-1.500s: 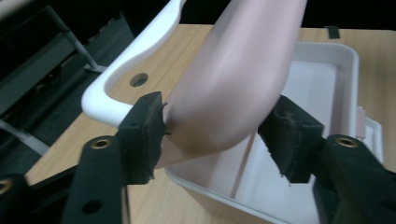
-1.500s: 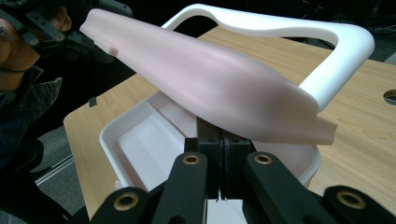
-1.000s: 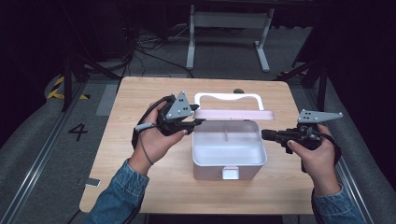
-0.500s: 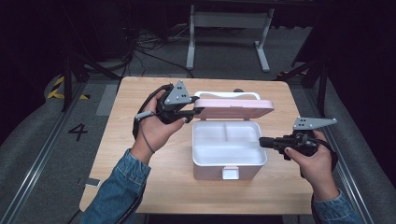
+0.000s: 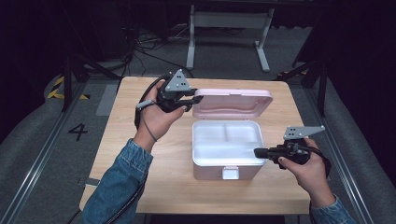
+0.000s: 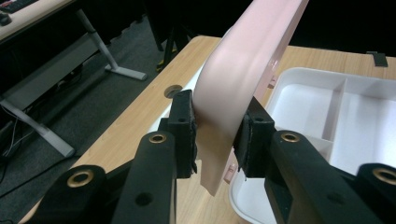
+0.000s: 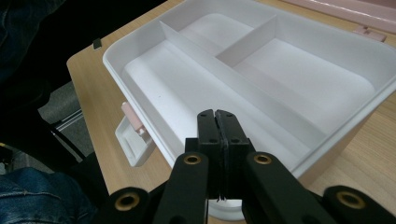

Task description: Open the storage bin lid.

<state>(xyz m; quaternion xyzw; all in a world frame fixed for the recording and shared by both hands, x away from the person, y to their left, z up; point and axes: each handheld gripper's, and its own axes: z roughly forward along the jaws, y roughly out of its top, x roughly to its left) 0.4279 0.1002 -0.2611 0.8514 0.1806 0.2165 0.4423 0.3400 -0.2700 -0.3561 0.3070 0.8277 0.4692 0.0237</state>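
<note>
I have the left gripper (image 5: 192, 100) clamped on the pink lid (image 5: 232, 101) of the white box (image 5: 227, 148); in the left gripper view its two black pads press on either face of the lid's edge (image 6: 229, 107), so the lid is pinched firmly between them. The lid stands raised at the far side of the box, tilted back on its hinge, with its inner face turned toward me in the high view. The box sits near the middle of the wooden worktop (image 5: 140, 158), open, with its latch tab (image 5: 229, 173) on the near wall. Inside I see a white tray split by thin dividers into one long compartment along the near side and two smaller ones behind it (image 7: 261, 70); all look bare.

My right gripper (image 5: 256, 152) hovers at the box's right near corner, just over the rim. In the right gripper view its jaws are pressed together with nothing between them (image 7: 218, 122), pointing across the long compartment. The pink latch piece (image 7: 132, 118) shows on the box's outer wall.
</note>
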